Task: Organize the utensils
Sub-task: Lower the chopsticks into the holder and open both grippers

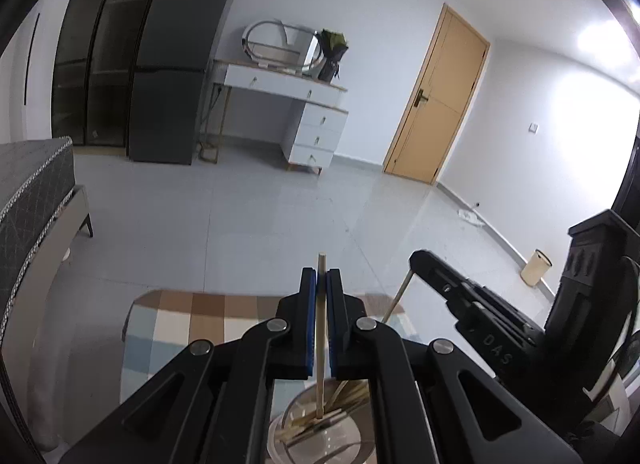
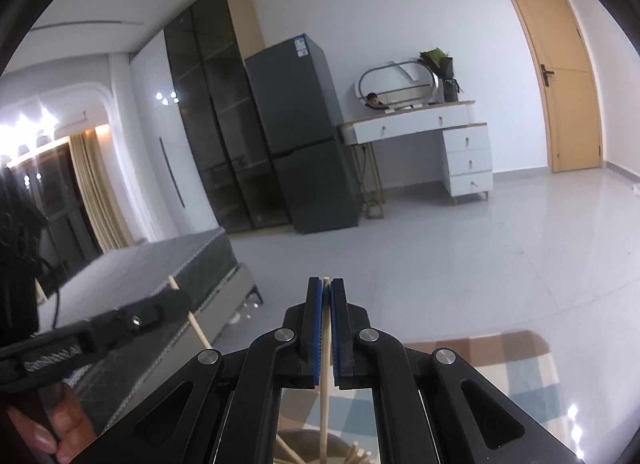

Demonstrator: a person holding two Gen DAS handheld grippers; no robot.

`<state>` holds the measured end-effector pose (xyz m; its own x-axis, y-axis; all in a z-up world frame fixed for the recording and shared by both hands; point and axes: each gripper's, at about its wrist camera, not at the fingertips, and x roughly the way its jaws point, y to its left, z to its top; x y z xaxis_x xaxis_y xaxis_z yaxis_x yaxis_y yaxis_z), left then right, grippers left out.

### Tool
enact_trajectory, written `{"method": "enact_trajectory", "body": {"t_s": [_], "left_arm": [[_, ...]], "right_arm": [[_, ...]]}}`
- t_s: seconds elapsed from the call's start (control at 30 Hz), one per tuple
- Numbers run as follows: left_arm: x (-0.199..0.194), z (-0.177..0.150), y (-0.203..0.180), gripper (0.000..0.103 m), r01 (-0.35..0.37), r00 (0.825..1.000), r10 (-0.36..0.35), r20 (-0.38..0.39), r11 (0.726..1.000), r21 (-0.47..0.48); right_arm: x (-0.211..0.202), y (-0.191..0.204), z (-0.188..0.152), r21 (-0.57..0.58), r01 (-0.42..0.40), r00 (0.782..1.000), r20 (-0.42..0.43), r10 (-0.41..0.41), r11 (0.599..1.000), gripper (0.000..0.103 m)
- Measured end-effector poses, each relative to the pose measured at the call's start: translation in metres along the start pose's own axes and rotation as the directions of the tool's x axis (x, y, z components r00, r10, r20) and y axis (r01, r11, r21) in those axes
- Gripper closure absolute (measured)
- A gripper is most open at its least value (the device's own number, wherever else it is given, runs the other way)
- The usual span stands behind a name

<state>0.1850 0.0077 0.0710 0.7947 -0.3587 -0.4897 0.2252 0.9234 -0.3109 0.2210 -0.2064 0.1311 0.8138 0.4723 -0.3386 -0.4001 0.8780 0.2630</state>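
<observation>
My left gripper (image 1: 321, 278) is shut on a pale wooden chopstick (image 1: 320, 344) that stands upright between its blue pads, its lower end above a round holder (image 1: 320, 428) with several chopsticks in it. My right gripper (image 2: 326, 288) is shut on another pale chopstick (image 2: 325, 404), whose lower end hangs over the same holder (image 2: 316, 444). In the left wrist view the right gripper (image 1: 416, 260) shows at the right with its chopstick (image 1: 396, 300) slanting down. The left gripper (image 2: 180, 300) appears at the left of the right wrist view, also with its chopstick (image 2: 198, 328).
A checked mat (image 1: 180, 328) lies under the holder on a reflective tabletop. Beyond are a grey tiled floor (image 1: 260, 223), a bed (image 1: 28, 203) at the left, a dark fridge (image 1: 176, 63), a white dressing table (image 1: 296, 111), a wooden door (image 1: 440, 95) and a small bin (image 1: 536, 266). A hand (image 2: 48, 424) holds the left gripper.
</observation>
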Motion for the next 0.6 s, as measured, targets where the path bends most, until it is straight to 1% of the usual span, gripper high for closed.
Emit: {"method": "enact_trajectory", "body": {"t_s": [0.07, 0.13, 0.3, 0.33, 0.4, 0.47, 0.53, 0.57, 0.6], "left_arm": [[-0.001, -0.007, -0.002, 0.102, -0.002, 1.0, 0.002, 0.003, 1.0, 0.015], [-0.002, -0.01, -0.004, 0.102, -0.01, 1.0, 0.01, -0.001, 1.0, 0.029], [-0.003, -0.018, -0.005, 0.102, -0.012, 0.999, 0.014, -0.04, 0.999, 0.036], [-0.003, -0.022, -0.006, 0.102, -0.01, 0.998, 0.012, -0.055, 0.999, 0.044], [-0.001, -0.027, -0.007, 0.102, -0.004, 0.996, 0.008, -0.085, 0.999, 0.045], [0.005, -0.035, -0.006, 0.102, -0.011, 0.99, 0.015, -0.14, 1.0, 0.029], [0.011, -0.041, -0.003, 0.102, -0.043, 0.98, 0.043, -0.197, 0.999, 0.005], [0.012, -0.043, -0.001, 0.102, -0.044, 0.975, 0.04, -0.219, 0.999, -0.012], [0.013, -0.045, 0.0, 0.102, -0.052, 0.969, 0.043, -0.244, 0.998, -0.03]], "right_arm": [[-0.004, -0.001, -0.009, -0.01, -0.007, 1.0, 0.002, 0.007, 1.0, 0.1], [-0.007, 0.0, -0.018, -0.019, -0.009, 1.0, -0.014, 0.009, 1.0, 0.1], [-0.013, -0.002, -0.039, -0.003, -0.024, 0.998, -0.062, 0.024, 1.0, 0.1], [-0.013, -0.003, -0.042, -0.004, -0.024, 0.997, -0.075, 0.024, 1.0, 0.099], [-0.011, -0.002, -0.051, -0.002, -0.038, 0.991, -0.13, 0.037, 0.999, 0.099], [-0.007, -0.002, -0.057, -0.006, -0.034, 0.983, -0.179, 0.033, 0.999, 0.098], [-0.004, -0.004, -0.063, 0.016, -0.05, 0.972, -0.231, 0.053, 0.999, 0.096], [-0.006, -0.005, -0.067, 0.029, -0.049, 0.967, -0.248, 0.055, 0.998, 0.096], [-0.008, -0.007, -0.069, 0.044, -0.042, 0.961, -0.27, 0.053, 0.998, 0.094]]}}
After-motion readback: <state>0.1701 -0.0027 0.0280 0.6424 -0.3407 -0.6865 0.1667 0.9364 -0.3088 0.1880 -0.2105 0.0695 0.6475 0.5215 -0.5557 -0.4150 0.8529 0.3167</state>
